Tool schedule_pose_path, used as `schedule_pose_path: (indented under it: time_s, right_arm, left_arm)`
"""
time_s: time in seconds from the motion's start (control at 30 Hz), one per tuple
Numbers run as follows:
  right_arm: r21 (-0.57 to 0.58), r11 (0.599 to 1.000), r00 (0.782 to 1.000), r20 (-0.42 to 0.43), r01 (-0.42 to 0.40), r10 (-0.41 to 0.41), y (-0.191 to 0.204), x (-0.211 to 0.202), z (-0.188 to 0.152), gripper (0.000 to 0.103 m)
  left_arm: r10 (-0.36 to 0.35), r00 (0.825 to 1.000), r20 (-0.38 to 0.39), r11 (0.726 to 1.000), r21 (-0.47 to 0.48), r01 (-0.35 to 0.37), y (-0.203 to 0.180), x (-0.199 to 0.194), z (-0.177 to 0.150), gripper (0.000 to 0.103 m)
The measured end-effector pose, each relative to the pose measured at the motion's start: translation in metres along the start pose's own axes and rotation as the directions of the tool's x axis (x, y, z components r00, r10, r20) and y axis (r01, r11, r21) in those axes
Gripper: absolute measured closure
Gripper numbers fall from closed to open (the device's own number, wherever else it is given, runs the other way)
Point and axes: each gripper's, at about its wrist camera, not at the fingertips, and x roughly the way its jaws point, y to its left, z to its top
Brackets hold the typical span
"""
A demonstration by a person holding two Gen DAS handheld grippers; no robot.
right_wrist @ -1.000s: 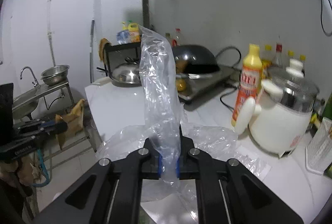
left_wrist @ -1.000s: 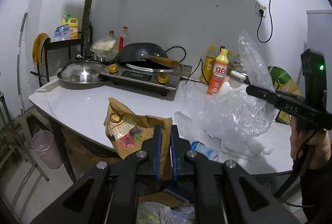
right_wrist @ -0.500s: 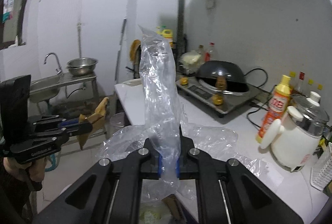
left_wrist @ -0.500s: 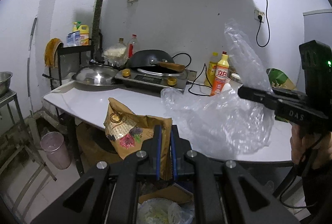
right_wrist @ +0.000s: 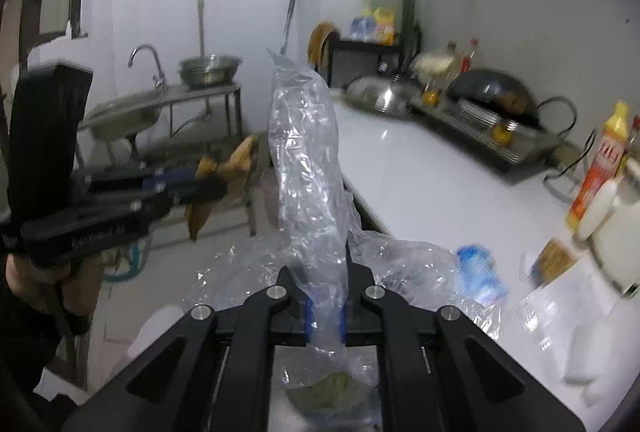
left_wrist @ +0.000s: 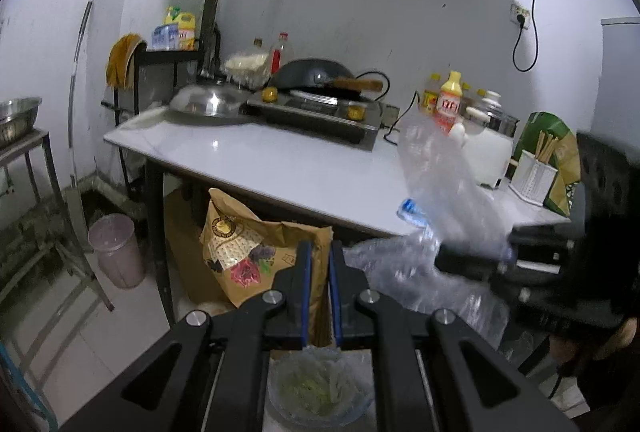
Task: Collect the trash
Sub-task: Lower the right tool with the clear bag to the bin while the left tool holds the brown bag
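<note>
left gripper [left_wrist: 319, 272] pinches brown paper bag [left_wrist: 256, 252] | right gripper [right_wrist: 325, 296] pinches clear plastic bag [right_wrist: 306, 159] | change: both have dropped off the white counter [left_wrist: 280, 163] | trash heading binward (bin unseen)

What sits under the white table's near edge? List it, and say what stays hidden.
Under the white table: a pink bin and black table legs. The brown paper bag covers whatever is behind it.

Inventory: two grippers, the left gripper [left_wrist: 319, 264] and the right gripper [right_wrist: 325, 282]; one brown paper bag [left_wrist: 248, 252]; one clear plastic bag [right_wrist: 306, 167]. One wok [left_wrist: 316, 75], one steel lid [left_wrist: 208, 101], one gas stove [left_wrist: 320, 113], one rice cooker [left_wrist: 486, 147]. One pink bin [left_wrist: 116, 250], one steel basin [right_wrist: 210, 69], one tap [right_wrist: 146, 61].
</note>
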Motion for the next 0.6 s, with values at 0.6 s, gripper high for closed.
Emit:
schedule_pose_path:
  time_s: [0.6]
  right_arm:
    - [0.127, 0.992, 0.938, -0.345, 0.011, 0.034, -0.032, 0.111, -0.132, 0.095]
  left_arm:
    - [-0.034, 0.982, -0.186, 0.997, -0.077, 0.02, 0.019, 0.067, -0.064, 0.095]
